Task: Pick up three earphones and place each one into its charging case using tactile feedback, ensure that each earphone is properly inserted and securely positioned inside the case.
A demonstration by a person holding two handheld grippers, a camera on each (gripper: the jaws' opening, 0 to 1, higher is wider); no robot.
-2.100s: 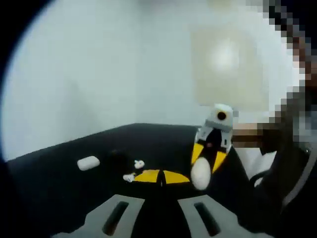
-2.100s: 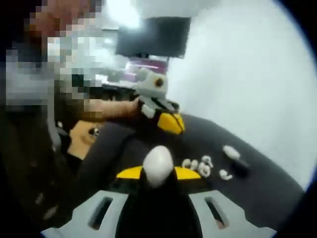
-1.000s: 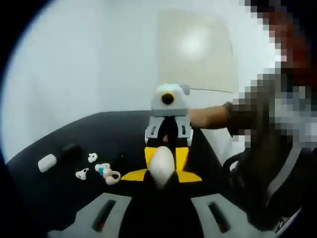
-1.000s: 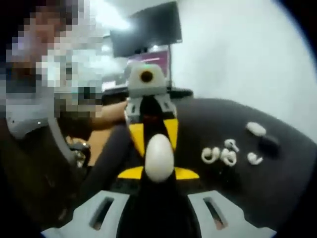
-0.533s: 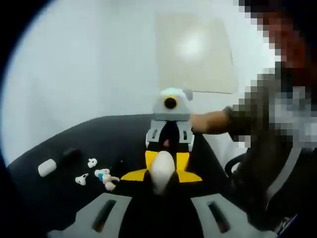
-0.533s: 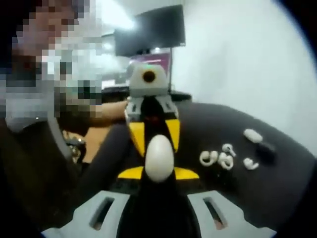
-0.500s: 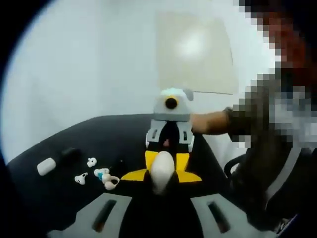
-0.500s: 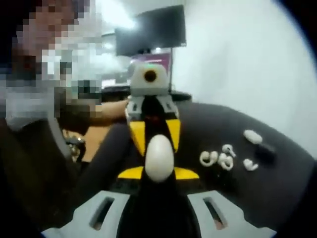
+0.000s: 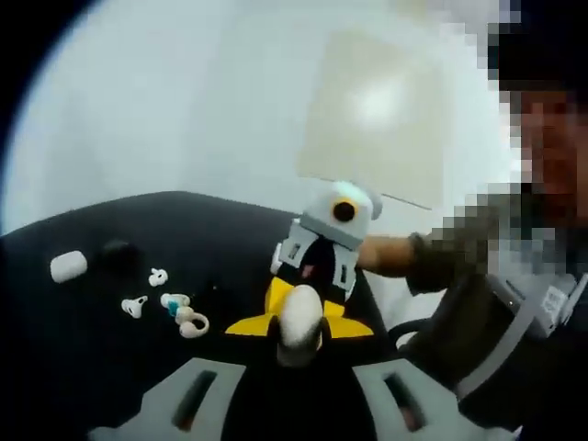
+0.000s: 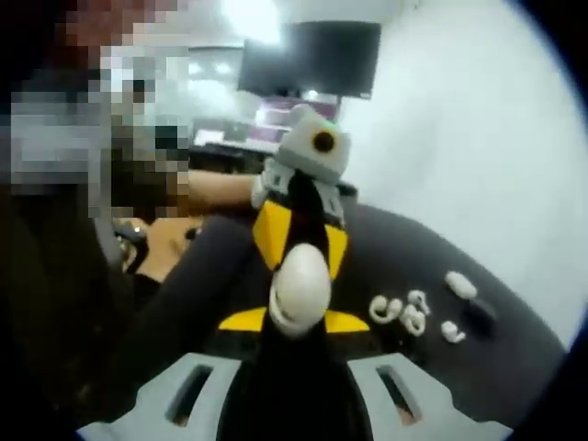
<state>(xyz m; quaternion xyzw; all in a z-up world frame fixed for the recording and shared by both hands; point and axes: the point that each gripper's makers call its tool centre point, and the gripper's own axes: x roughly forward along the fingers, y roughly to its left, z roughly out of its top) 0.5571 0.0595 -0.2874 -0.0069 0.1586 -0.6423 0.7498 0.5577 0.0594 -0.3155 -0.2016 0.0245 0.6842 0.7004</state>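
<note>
- Left gripper view: we are seeing both grippers meeting tip to tip, our left tongs [image 9: 299,338] and right tongs [image 9: 303,292] clamping on one smooth white egg-shaped charging case [image 9: 298,317].
- Small white earphones [image 9: 175,308] are lying left of the tongs on the black tabletop [image 9: 211,239].
- Right gripper view: we are finding them [image 10: 404,314] to the right.

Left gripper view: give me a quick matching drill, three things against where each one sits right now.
Things:
1. egg-shaped white case
2. pill-shaped white case
3. loose earphones

Places:
A. on the black table, farthest left
B. held at the tongs of the right gripper
C. on the table, clustered between the other two

Pairs: 1-B, 2-A, 3-C.
</note>
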